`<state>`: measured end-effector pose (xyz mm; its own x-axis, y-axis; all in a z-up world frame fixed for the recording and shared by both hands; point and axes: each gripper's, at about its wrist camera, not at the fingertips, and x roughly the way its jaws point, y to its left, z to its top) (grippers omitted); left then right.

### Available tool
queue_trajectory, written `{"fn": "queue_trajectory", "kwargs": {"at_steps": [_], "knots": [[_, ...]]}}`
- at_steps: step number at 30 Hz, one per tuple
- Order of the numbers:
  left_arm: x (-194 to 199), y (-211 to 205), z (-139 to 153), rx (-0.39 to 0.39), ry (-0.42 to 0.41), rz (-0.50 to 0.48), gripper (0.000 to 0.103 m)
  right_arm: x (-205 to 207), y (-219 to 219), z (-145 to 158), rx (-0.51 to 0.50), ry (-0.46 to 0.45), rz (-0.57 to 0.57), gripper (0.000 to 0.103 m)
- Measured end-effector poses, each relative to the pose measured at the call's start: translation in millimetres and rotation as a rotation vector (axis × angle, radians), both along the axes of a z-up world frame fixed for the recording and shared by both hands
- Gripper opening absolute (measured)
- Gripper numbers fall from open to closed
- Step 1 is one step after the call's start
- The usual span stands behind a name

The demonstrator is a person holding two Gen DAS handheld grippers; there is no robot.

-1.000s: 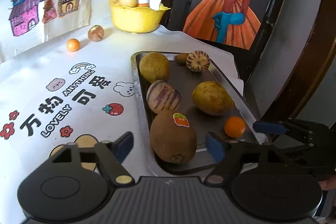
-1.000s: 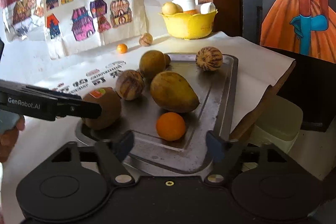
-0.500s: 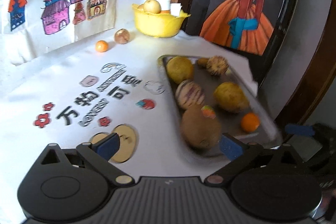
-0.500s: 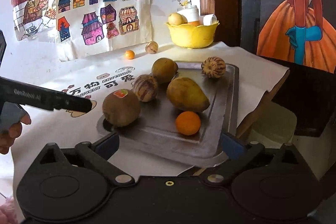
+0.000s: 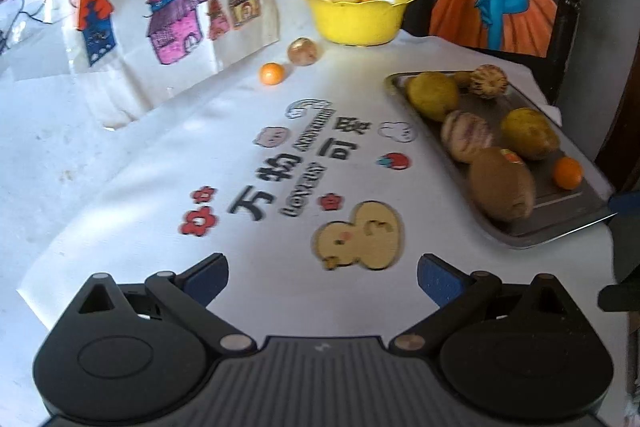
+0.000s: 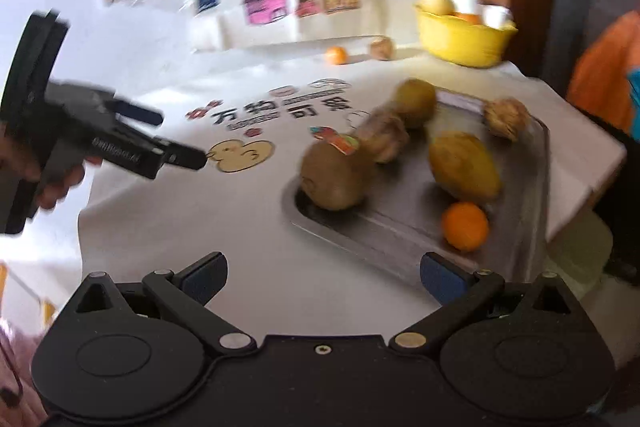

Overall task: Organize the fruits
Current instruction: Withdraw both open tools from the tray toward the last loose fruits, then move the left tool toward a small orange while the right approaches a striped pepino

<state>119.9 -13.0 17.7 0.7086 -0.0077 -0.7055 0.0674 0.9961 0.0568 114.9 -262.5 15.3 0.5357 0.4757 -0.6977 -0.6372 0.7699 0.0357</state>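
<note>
Broadly, the white printed-cloth worktop (image 5: 248,131) carries a rectangular steel tray (image 5: 560,215) at right holding a stickered brown fruit (image 5: 500,187) and a small orange (image 5: 567,173). Both the left hand-held gripper (image 5: 322,277) and the right hand-held gripper (image 6: 323,277) have just spread wide, empty.

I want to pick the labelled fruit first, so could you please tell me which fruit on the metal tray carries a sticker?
The large brown oval fruit at the near end of the metal tray; only it has an orange-and-green sticker.
</note>
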Motion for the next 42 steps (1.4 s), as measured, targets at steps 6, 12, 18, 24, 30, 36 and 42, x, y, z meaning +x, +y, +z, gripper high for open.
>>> {"fn": "queue_trajectory", "kwargs": {"at_steps": [6, 12, 18, 24, 30, 36, 42], "knots": [[9, 24, 4, 0.041, -0.006, 0.002, 0.103, 19, 27, 31, -0.056, -0.03, 0.098, 0.102], [29, 43, 7, 0.061, -0.015, 0.01, 0.103, 58, 40, 67, -0.055, -0.037, 0.096, 0.102], [61, 52, 17, 0.084, -0.076, 0.007, 0.103, 124, 55, 107, -0.007, -0.026, 0.005, 0.102], [106, 55, 17, 0.105, -0.111, 0.037, 0.103, 213, 81, 114, 0.004, 0.001, -0.107, 0.102], [156, 65, 11, 0.065, -0.142, 0.065, 0.103, 304, 101, 85, 0.104, 0.165, -0.272, 0.102], [206, 72, -3, 0.014, -0.151, 0.116, 0.103, 357, 129, 51, 0.153, 0.172, -0.28, 0.102], [243, 67, -20, -0.032, -0.153, 0.1, 0.103, 383, 145, 18, 0.187, 0.154, -0.282, 0.095]]}}
